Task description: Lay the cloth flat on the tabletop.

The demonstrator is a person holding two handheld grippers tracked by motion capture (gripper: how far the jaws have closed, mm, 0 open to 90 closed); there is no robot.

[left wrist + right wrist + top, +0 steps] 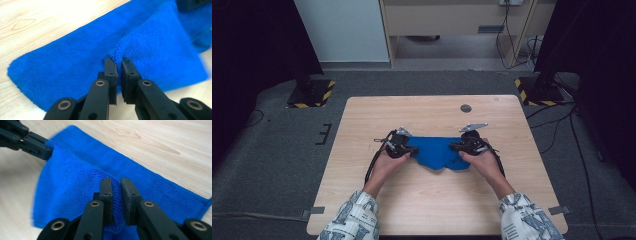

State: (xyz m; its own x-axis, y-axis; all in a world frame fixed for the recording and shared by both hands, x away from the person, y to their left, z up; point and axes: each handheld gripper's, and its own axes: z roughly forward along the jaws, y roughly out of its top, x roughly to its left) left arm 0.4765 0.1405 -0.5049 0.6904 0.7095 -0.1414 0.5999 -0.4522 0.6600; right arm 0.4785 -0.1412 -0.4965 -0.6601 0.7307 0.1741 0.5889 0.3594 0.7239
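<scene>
Blue microfibre cloth (pixel 438 152), pinched in a raised fold by both the left tongs (pixel 119 65) and right tongs (pixel 115 185) mid-bench (pixel 427 200), looks light, limp and easily bunched, so gripping near its edges seems the surest hold.

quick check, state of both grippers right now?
Left gripper: closed, pinching a fold of the blue cloth.
Right gripper: closed, pinching the same blue cloth at its other end.
</scene>
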